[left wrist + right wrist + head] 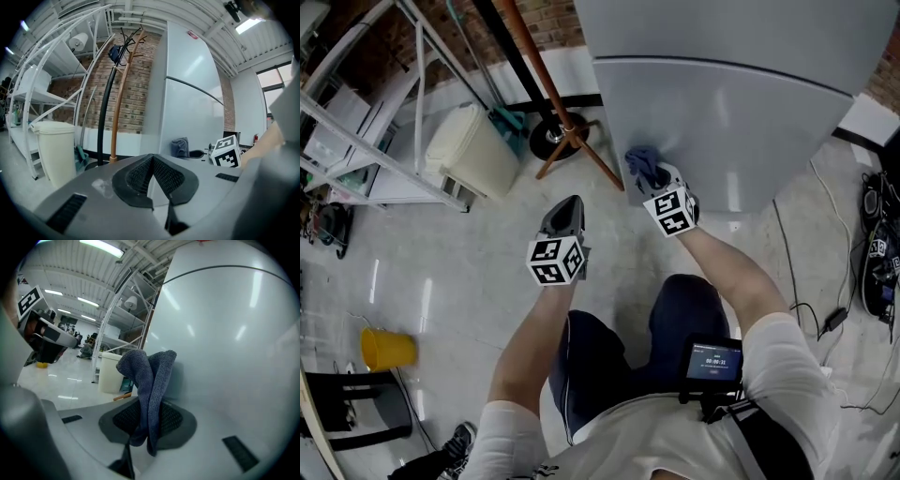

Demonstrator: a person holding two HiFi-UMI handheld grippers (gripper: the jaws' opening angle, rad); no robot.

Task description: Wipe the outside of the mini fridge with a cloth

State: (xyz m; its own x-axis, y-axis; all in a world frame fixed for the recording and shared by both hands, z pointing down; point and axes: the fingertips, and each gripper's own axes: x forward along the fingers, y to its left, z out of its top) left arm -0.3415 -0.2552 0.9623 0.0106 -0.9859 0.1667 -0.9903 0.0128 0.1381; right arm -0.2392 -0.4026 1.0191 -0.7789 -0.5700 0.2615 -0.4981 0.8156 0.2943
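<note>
Cloth (pixel 149 380): a blue-grey knitted rag, folded over. It is pinched between the closed fingers of the right gripper (pixel 147 420), and its bunched free end stands up past the fingertips. The wad lies against the lower door of the fridge (pixel 750 112), near that door's left edge. Whether it presses the panel or only sits just beside it is unclear from these angles.

Handling, as judged: the cloth is soft, light and limp, so it will slump unless it is held at a fold with a thick wad left out, as it is here. The fridge skin is smooth, glossy and rigid, and probably heavy enough to stay put under a wipe.

Left gripper (pixel 567 208): fingers closed on nothing, held over the floor (pixel 441 272), apart from the fridge. A pale bin (pixel 473 148) and a coat stand (pixel 567 131) are to the left.
</note>
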